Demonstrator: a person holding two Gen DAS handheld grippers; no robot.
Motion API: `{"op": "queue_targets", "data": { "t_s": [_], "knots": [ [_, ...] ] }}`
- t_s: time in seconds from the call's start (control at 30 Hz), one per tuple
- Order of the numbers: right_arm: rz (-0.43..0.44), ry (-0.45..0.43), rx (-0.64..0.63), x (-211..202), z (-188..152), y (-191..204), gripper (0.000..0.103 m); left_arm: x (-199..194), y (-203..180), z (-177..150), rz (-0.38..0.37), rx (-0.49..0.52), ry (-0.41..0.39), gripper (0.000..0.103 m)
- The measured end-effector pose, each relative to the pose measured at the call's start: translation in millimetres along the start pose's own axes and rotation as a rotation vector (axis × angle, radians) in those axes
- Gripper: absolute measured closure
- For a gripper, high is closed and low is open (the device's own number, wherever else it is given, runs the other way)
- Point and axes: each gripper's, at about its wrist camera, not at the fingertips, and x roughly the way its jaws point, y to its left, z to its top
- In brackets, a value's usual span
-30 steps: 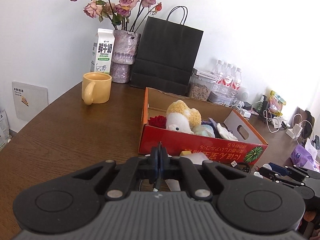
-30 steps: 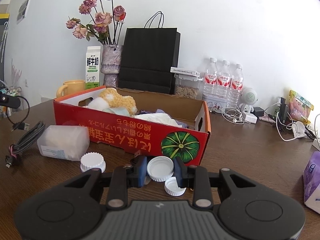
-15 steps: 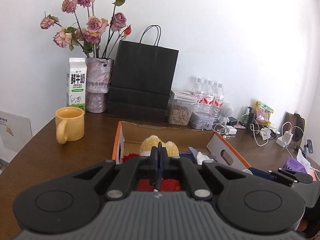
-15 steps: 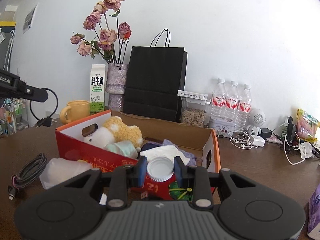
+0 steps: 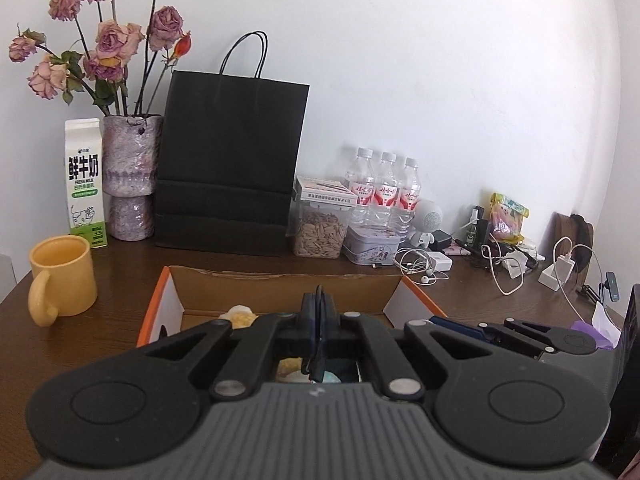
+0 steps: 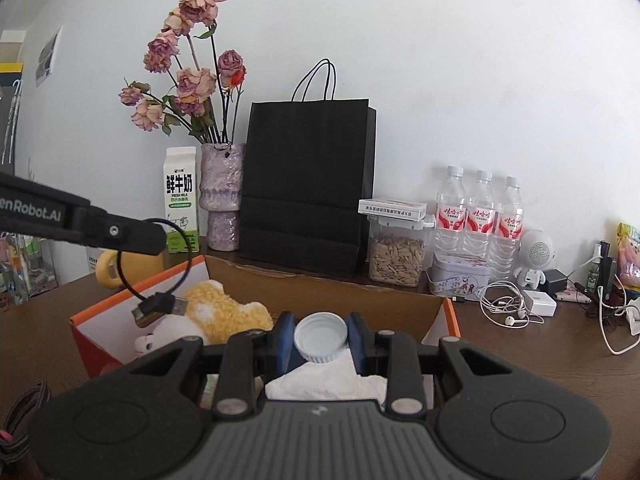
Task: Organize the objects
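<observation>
The left gripper (image 5: 319, 312) is squeezed shut on a thin black cable (image 5: 316, 360), above the open cardboard box (image 5: 280, 292). A yellow mug (image 5: 62, 278) stands left of the box. Behind it are a black paper bag (image 5: 228, 164), a milk carton (image 5: 85, 182) and three water bottles (image 5: 382, 192).

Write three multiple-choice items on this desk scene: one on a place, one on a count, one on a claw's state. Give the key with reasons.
1. The milk carton stands:
A. left of the vase
B. inside the box
C. behind the bottles

2. Water bottles by the wall:
A. two
B. three
C. five

3. The right claw is:
A. empty and wide open
B. shut on a white cap
C. shut on a cable

Key: A, the carton stands just left of the vase; B, three capped bottles stand in a row; B, the white cap sits between its pads above the box.
</observation>
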Motion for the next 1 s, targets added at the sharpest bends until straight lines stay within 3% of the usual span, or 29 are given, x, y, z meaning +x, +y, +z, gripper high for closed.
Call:
{"op": "queue_targets", "data": {
  "t_s": [0.3, 0.6, 0.67, 0.7, 0.73, 0.77, 0.8, 0.83, 0.87, 1.0],
  "knots": [
    [-0.02, 0.049, 0.056, 38, -7, -24, 0.075, 52, 13, -4, -0.001, -0.038, 0.098, 0.1],
    [-0.032, 0.079, 0.086, 43, -19, -32, 0.075, 64, 19, -9, 0.008, -0.046, 0.142, 0.098],
    [-0.039, 0.071, 0.08, 40, -20, -31, 0.062, 64, 18, -10, 0.02, -0.042, 0.137, 0.095],
    [-0.047, 0.068, 0.076, 39, -20, -31, 0.042, 63, 17, -10, 0.03, -0.04, 0.133, 0.087],
    [-0.061, 0.058, 0.073, 37, -20, -30, 0.023, 62, 17, -10, 0.038, -0.04, 0.128, 0.063],
    [-0.076, 0.048, 0.069, 35, -20, -29, 0.015, 61, 17, -9, 0.058, -0.042, 0.119, 0.045],
    [-0.086, 0.042, 0.065, 34, -20, -29, 0.008, 59, 17, -9, 0.075, -0.04, 0.101, 0.019],
    [-0.094, 0.039, 0.064, 33, -20, -29, 0.005, 57, 16, -9, 0.095, -0.033, 0.076, 0.005],
    [-0.101, 0.041, 0.065, 33, -19, -29, 0.003, 56, 15, -9, 0.116, -0.025, 0.059, 0.0],
    [-0.105, 0.055, 0.065, 33, -19, -29, 0.0, 54, 11, -9, 0.148, 0.005, 0.044, 0.0]
  ]
}}
